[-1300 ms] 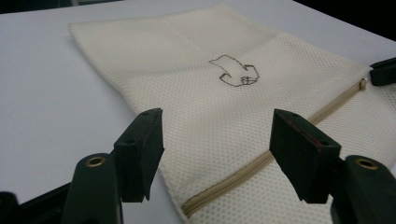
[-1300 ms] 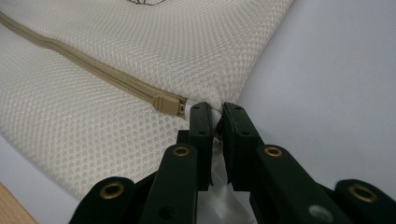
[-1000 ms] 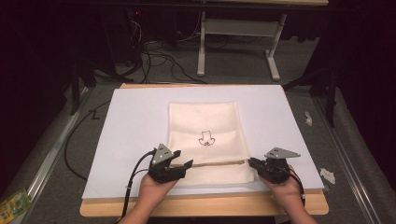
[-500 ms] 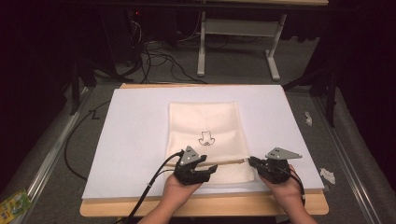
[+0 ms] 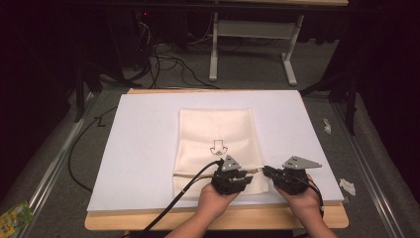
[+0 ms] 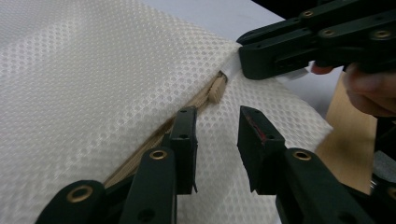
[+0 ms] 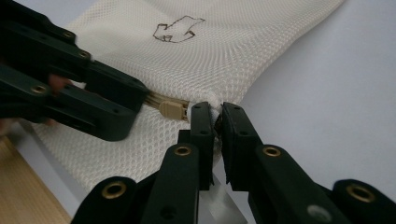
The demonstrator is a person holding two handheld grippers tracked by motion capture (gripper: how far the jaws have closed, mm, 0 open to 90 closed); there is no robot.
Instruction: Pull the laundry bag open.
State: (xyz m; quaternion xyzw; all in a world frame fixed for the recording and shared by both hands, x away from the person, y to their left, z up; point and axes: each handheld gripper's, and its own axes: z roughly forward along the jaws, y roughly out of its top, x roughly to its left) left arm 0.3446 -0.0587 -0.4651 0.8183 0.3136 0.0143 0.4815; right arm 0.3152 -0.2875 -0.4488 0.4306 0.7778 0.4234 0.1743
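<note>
While the right gripper [image 7: 217,116] is clamped on the edge of the mesh bag [image 5: 218,134] and the left gripper [image 6: 217,128], just beside it, has been closing with jaws parted astride the zipper pull [image 6: 217,88], mesh may be pinched instead, jamming the zipper.

White sheet [image 5: 143,148] over a wooden tabletop [image 5: 163,220]; cables [image 5: 163,54] and metal frame [image 5: 247,44] on the floor behind.
</note>
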